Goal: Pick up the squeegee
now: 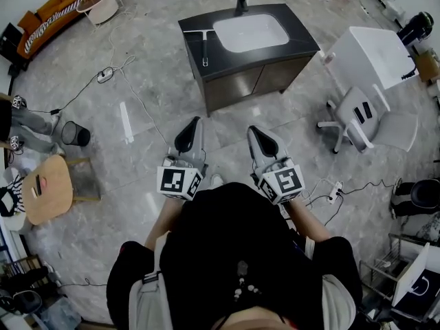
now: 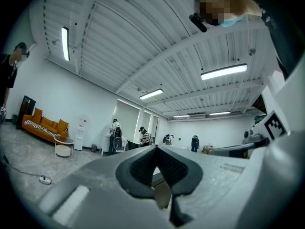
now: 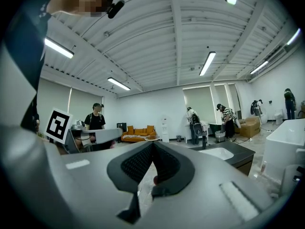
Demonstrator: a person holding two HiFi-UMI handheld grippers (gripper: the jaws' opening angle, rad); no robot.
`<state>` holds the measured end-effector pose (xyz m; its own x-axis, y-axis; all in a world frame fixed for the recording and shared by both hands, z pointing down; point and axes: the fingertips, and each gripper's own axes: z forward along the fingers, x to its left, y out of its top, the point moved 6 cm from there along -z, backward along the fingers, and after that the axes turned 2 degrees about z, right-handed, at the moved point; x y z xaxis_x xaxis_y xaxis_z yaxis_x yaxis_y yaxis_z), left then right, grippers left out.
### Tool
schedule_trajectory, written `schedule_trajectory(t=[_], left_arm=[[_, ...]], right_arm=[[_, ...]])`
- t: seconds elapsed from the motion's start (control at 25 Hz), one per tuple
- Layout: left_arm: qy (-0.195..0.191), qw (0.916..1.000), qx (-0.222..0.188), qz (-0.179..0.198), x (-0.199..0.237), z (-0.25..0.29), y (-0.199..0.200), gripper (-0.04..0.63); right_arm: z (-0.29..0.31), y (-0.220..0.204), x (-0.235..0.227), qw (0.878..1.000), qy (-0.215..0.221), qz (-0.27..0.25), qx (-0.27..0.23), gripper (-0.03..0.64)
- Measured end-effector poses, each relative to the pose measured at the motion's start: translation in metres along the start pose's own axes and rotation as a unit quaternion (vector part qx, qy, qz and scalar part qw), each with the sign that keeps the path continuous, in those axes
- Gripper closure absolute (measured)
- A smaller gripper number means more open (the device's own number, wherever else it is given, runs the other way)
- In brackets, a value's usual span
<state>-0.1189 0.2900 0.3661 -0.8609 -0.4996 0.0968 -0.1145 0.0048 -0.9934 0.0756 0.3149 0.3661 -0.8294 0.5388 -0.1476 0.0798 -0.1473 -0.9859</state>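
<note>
Wide grey stone floor (image 1: 137, 157) under me, and straight ahead stands the dark cabinet (image 1: 240, 84) with its black countertop (image 1: 302, 43). The white basin (image 1: 251, 33) fills the middle and right of that countertop, and the tap (image 1: 242, 0) sits at the far edge.

There's the squeegee (image 1: 203, 47), flat on the countertop's left end, just left of the basin. Its blade lies crosswise towards the far edge and its handle runs back towards the near edge, pointing roughly my way. Nothing is touching it.

Both of my tools are well short of it, out over open floor in front of the cabinet, side by side and aimed level at it. The squeegee lines up nearer my left gripper (image 1: 196, 122) than my right gripper (image 1: 252, 129).

Now the fingers. In the left gripper view my ribbed pads (image 2: 143, 166) are pressed together at the tips with nothing between them. It's the same in the right gripper view: the pads (image 3: 136, 163) meet at the tips and are empty, with the countertop and basin showing beyond them on the right.
</note>
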Motion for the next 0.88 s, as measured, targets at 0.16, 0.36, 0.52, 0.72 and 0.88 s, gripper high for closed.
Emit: schedule_trajectory(t=[0.16,0.36,0.52,0.72,0.88], left_arm=[[-0.004,0.9999,0.002,0.017,0.014,0.013,0.005,0.595],[0.015,0.9998,0.002,0.016,0.031,0.021,0.004,0.595],[0.037,0.9992,0.002,0.018,0.046,0.031,-0.001,0.595],[0.063,0.9978,0.009,0.016,0.066,0.055,-0.005,0.595],[0.065,0.9976,0.014,0.018,0.07,0.089,-0.007,0.595]], right_arm=[[0.016,0.001,-0.007,1.0,-0.003,0.004,-0.001,0.615],[0.04,0.001,-0.02,1.0,-0.002,0.016,0.0,0.614],[0.067,0.007,-0.032,1.0,0.017,0.003,-0.006,0.615],[0.099,0.012,-0.047,0.999,0.04,-0.001,-0.003,0.614],[0.123,0.019,-0.074,0.999,0.049,0.003,0.0,0.615]])
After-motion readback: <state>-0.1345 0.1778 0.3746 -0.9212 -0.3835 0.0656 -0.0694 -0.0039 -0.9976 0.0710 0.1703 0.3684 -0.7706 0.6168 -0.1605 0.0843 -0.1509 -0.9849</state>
